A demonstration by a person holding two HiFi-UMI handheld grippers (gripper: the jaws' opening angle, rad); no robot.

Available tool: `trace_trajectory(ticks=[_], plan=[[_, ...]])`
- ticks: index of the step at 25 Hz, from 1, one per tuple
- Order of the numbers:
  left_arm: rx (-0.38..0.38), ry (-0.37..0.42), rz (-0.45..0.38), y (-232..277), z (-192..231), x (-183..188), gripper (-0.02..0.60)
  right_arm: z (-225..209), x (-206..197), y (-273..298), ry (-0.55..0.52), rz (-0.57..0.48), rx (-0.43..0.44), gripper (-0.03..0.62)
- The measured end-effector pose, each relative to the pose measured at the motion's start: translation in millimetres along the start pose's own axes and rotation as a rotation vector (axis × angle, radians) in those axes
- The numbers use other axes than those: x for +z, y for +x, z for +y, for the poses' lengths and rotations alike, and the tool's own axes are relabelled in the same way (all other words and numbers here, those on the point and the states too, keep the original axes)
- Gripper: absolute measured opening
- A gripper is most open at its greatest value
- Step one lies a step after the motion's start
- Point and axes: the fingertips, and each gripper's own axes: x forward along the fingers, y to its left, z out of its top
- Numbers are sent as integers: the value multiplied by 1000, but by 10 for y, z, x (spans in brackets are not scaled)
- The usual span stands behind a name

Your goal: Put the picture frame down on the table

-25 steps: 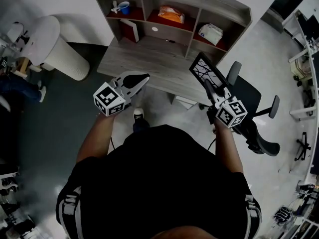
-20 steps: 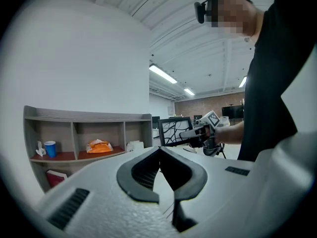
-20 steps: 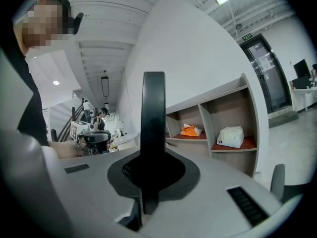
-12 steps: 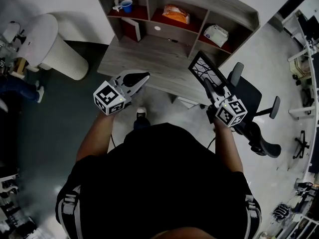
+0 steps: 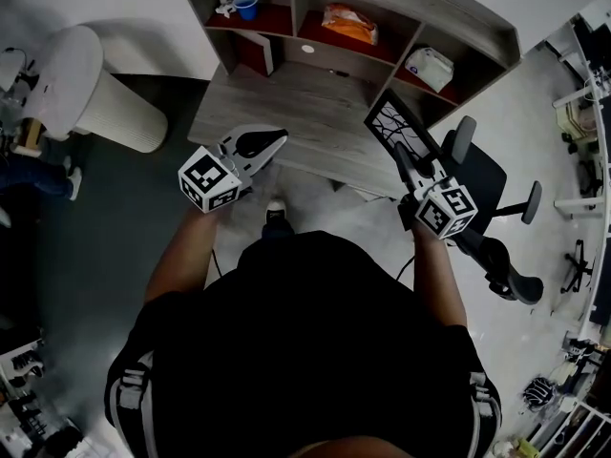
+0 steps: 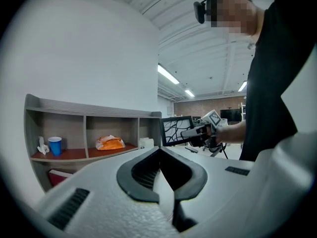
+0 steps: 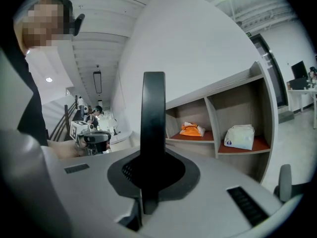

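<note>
The picture frame (image 5: 393, 125), black-rimmed with a white branch pattern, is held upright in the air in my right gripper (image 5: 405, 157), which is shut on its lower edge over the desk's near right corner. In the right gripper view the frame (image 7: 153, 118) shows edge-on as a black bar between the jaws of the right gripper (image 7: 152, 155). The left gripper view shows the frame (image 6: 175, 130) from its face. My left gripper (image 5: 277, 138) hovers at the front edge of the grey wooden table (image 5: 286, 103), jaws together and holding nothing; the left gripper (image 6: 159, 152) points at the shelves.
A shelf unit stands at the back of the table, holding a blue cup (image 5: 246, 6), an orange bag (image 5: 347, 22) and a white packet (image 5: 427, 65). A black office chair (image 5: 477, 175) is at the right. A white rounded bin (image 5: 100, 84) stands on the left.
Both grippers have moved forward toward the table, and the frame has travelled with the right one. The grip on the frame has not changed.
</note>
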Motion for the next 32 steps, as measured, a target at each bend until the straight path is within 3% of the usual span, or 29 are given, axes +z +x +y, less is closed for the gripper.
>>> trace_trajectory(ticks=[17,23,32], plan=[[-44,-60,39,6,1018,-336,17,-73,-123,943,39,30,-61,15],[-119,-40,62,25,1270,-482,17,-55,-73,1276,46,33,-82,15],[-144,-59,60,33,1747,-523,17,-14,-29,1692,76,30,-99,15]])
